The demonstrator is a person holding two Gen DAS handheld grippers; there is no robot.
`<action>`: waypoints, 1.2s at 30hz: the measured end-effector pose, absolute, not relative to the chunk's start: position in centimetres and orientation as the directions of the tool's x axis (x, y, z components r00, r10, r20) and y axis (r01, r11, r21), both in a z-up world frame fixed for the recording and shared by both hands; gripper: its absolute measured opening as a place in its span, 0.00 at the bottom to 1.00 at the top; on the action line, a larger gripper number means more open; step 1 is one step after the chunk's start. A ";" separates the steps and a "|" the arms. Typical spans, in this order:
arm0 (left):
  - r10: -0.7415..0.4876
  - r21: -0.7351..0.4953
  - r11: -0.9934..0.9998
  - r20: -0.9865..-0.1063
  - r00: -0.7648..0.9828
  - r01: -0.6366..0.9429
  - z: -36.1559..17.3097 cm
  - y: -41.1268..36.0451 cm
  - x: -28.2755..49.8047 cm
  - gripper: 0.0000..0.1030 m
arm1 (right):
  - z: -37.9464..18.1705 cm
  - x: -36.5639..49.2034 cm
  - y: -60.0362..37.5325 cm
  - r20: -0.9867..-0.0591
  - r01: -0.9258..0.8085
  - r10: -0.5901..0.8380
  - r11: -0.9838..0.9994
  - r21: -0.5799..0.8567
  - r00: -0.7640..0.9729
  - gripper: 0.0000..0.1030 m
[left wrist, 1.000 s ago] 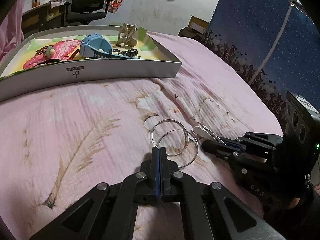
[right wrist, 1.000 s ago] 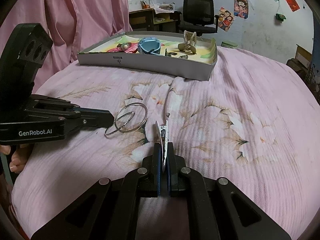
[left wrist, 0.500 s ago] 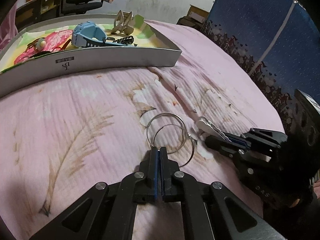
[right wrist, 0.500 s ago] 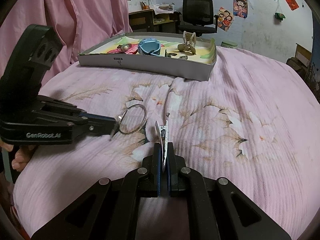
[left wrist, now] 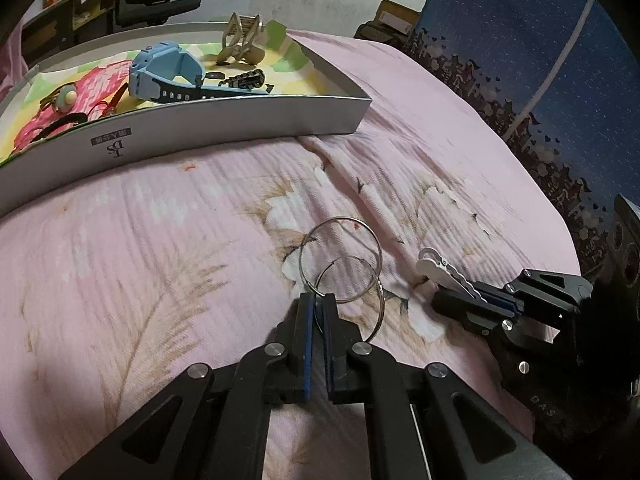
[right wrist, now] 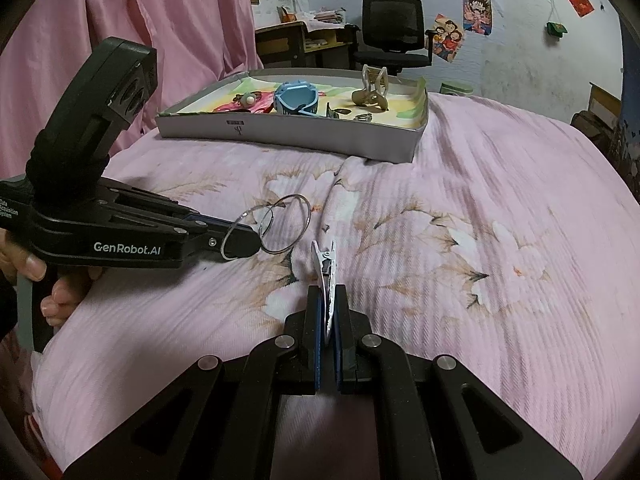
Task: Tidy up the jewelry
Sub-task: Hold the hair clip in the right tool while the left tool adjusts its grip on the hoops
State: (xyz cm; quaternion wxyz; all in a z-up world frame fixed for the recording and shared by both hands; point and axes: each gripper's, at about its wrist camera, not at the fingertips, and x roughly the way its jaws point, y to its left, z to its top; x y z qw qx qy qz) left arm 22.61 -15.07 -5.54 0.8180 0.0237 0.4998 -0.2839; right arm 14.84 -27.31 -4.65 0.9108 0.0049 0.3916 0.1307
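Two thin silver wire hoops (left wrist: 340, 264) are pinched at their rims by the nearly closed left gripper (left wrist: 316, 304) and are lifted off the pink floral bedspread (left wrist: 140, 240). A small white metal clip (right wrist: 326, 272) is clamped in the closed right gripper (right wrist: 328, 304). Both are presumably meant for the shallow grey tray (left wrist: 240, 120) ahead, which holds other pieces.

Left gripper (left wrist: 316, 306) at lower centre of its view, fingers nearly closed. Right gripper (right wrist: 328, 308) likewise clamped. Hand (right wrist: 24, 264) at left edge gripped the handle.
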 end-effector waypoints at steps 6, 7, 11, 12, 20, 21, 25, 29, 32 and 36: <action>-0.443 -0.236 0.826 -0.833 0.331 0.512 -5.5 -15.3 22.3 0.10 | -4.6 14.5 -27.5 -0.714 -0.225 0.226 0.969 0.098 0.663 0.05; -0.443 -0.235 0.826 -0.833 0.331 0.513 -5.5 -15.2 22.2 0.11 | -4.6 14.5 -27.5 -0.713 -0.224 0.226 0.970 0.098 0.664 0.05; -0.438 -0.228 0.826 -0.835 0.332 0.516 -5.4 -15.0 21.8 0.11 | -4.6 14.6 -27.7 -0.712 -0.221 0.229 0.969 0.105 0.663 0.05; -0.435 -0.219 0.824 -0.836 0.335 0.523 -5.4 -15.0 21.5 0.12 | -4.6 14.6 -27.7 -0.713 -0.221 0.229 0.969 0.105 0.663 0.05; -0.413 -0.204 0.829 -0.851 0.324 0.521 -5.8 -15.4 21.7 0.12 | -4.6 14.6 -27.7 -0.717 -0.220 0.224 0.970 0.100 0.660 0.05; -0.410 -0.201 0.830 -0.853 0.323 0.520 -5.9 -15.4 21.7 0.11 | -4.7 14.6 -27.7 -0.717 -0.221 0.223 0.970 0.099 0.660 0.05; -0.392 -0.181 0.835 -0.859 0.330 0.519 -6.0 -15.9 21.8 0.06 | -4.7 14.6 -27.7 -0.717 -0.221 0.224 0.970 0.100 0.660 0.05; -0.378 -0.151 0.839 -0.854 0.359 0.523 -5.8 -15.9 21.3 0.03 | -4.7 14.6 -27.7 -0.716 -0.221 0.225 0.970 0.101 0.661 0.05; -0.378 -0.132 0.842 -0.836 0.397 0.524 -5.3 -15.7 20.4 0.03 | -4.7 14.5 -27.7 -0.714 -0.222 0.229 0.969 0.106 0.662 0.05; -0.372 -0.102 0.851 -0.810 0.454 0.515 -4.5 -15.1 19.4 0.03 | -4.9 14.3 -27.9 -0.706 -0.223 0.234 0.969 0.110 0.668 0.05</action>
